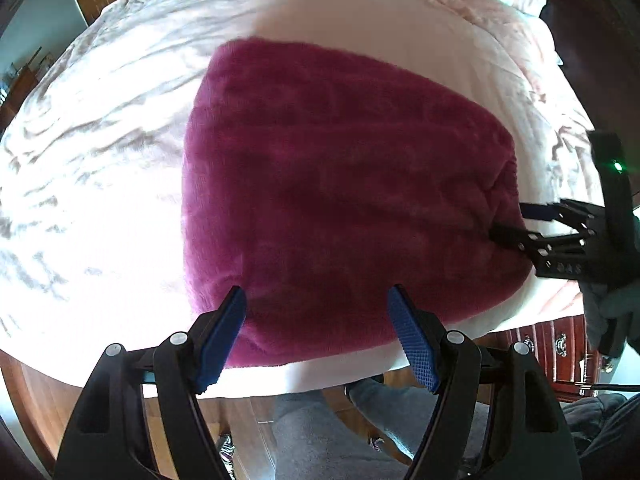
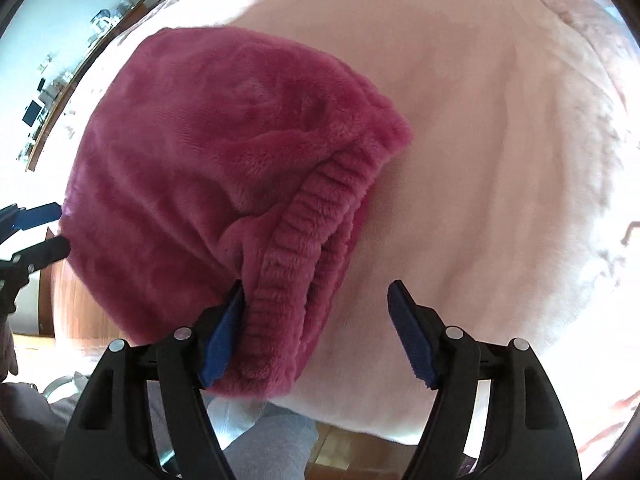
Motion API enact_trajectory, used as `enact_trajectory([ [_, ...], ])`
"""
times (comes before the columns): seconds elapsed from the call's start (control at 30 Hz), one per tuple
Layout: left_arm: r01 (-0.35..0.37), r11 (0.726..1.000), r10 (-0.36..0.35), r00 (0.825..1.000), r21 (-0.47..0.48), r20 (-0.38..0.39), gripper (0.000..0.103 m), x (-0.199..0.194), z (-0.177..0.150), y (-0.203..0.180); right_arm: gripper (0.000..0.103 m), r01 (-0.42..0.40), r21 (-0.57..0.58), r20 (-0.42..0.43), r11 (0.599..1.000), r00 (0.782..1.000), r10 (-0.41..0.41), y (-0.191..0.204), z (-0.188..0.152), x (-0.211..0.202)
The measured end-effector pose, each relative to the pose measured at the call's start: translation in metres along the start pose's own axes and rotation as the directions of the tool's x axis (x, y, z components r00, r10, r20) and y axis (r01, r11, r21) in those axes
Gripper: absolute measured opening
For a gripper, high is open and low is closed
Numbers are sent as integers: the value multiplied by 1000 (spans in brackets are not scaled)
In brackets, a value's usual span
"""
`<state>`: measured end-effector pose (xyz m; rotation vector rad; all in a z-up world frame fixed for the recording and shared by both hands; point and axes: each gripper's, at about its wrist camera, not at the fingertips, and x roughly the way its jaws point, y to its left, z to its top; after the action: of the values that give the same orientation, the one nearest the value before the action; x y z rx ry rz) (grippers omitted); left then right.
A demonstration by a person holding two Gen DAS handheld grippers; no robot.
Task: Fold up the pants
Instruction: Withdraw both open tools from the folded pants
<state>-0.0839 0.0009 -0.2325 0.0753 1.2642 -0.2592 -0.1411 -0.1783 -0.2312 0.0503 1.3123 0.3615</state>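
Here the bed (image 1: 100,168) fills most of both views, covered in a pale, wrinkled white-to-pink bedspread that runs to the near edge, with wooden floor (image 1: 36,392) below it. On the bedspread, close to that near edge, lie the pants (image 1: 340,184), a plush magenta fleece garment folded into a compact, thick block. In the right wrist view its ribbed elastic waistband (image 2: 316,232) runs along the block's right side, curving down towards the camera. A dark wooden dresser (image 1: 560,344) with metal handles stands beyond the bed's right corner in the left wrist view, and a person's grey-clad legs (image 1: 320,432) show under the bed edge. The left gripper (image 1: 318,336) hangs over the near edge of the pants with its blue-padded fingers spread wide, the fabric between them but unpressed. The right gripper (image 2: 318,336) points down at the waistband end; its fingers also stand wide, the left pad just beside or touching the waistband, the right pad well clear over the bedspread, so nothing is clamped.
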Motion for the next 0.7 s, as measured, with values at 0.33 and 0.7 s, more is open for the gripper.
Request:
enact_trajectory([
  [0.33,1,996,-8,997,94,73,74,-29,50,0,72,-2,95,161,995,987,-13,36,-12,-70],
  [0.7,-16,944,-50,980,329,194,84,-67,67,-8,80,34,229,304,973,947,-104,85,11,-116],
])
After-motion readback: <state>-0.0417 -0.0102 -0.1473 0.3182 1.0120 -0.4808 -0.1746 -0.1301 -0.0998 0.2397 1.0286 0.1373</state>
